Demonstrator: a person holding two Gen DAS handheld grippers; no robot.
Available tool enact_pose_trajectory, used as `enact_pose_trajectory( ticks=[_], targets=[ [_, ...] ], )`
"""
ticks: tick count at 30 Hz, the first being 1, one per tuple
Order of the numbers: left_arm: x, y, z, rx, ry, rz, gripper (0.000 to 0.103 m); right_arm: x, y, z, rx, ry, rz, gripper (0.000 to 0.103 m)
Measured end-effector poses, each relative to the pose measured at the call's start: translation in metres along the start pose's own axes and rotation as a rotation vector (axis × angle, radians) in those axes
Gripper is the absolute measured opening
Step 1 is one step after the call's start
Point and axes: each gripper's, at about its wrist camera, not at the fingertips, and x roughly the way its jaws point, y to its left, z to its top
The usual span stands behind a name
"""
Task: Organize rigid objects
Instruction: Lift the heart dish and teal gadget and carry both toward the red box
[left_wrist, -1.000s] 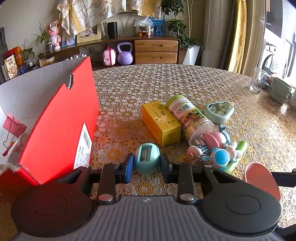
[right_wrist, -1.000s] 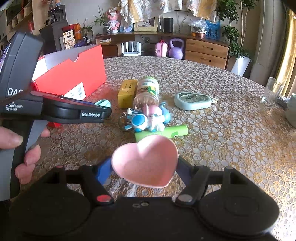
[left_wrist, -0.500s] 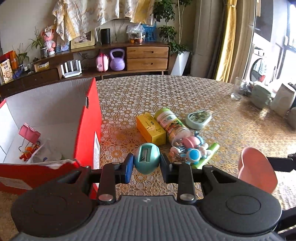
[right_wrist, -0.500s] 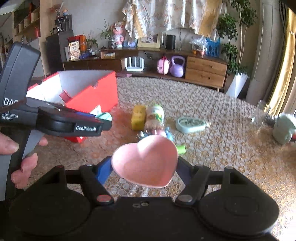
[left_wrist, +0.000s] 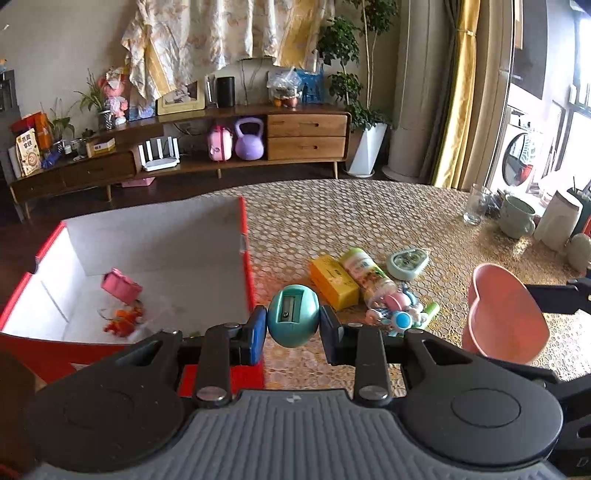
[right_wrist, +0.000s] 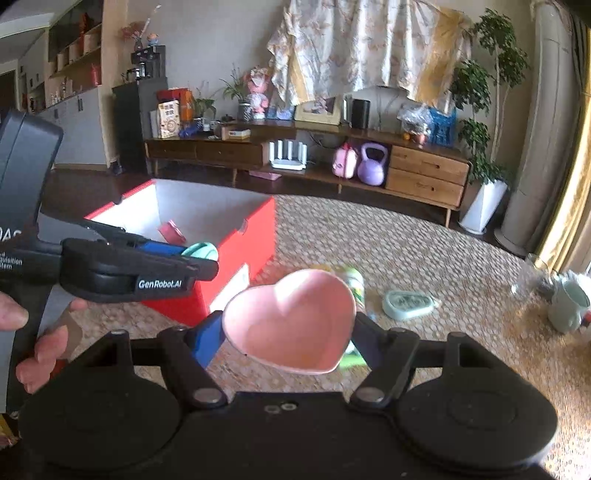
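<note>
The left tool (left_wrist: 293, 321) is clamping a stiff teal egg-shaped plastic sharpener (left_wrist: 293, 320) at lower centre, beside the red cardboard box (left_wrist: 251, 280); the right tool (right_wrist: 290, 325) is gripping a rigid, probably slippery pink heart-shaped dish (right_wrist: 290, 319) across its rim.

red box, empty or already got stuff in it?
Not empty. The red box is open-topped; a pink item and small orange pieces lie on its white floor.

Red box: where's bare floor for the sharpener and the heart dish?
Inside the red box, the white floor is bare at the back and along the right wall. The front-left is taken by a pink clip and an orange trinket. On the table, the yellow carton, bottle and toys crowd together.
</note>
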Motion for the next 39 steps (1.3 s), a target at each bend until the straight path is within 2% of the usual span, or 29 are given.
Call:
enact_pose_trajectory(
  ticks=[13,17,22,31,39],
  targets=[
    [-0.024,0.067,0.010,-0.023,-0.006,0.045,0.030,0.026,0.049,0.041,-0.116,-0.024,0.065,0.073],
    [-0.023,0.092,0.013,-0.026,0.004,0.072,0.030,0.042,0.058,0.050,-0.109,-0.008,0.107,0.073],
    [-0.019,0.117,0.015,-0.032,0.019,0.105,0.030,0.062,0.068,0.057,-0.116,0.009,0.119,0.073],
    [0.005,0.161,0.015,-0.039,0.094,0.139,0.030,0.110,0.084,0.068,-0.149,0.056,0.124,0.073],
    [0.044,0.189,0.022,-0.041,0.172,0.160,0.030,0.167,0.095,0.081,-0.168,0.114,0.113,0.073]
  ],
)
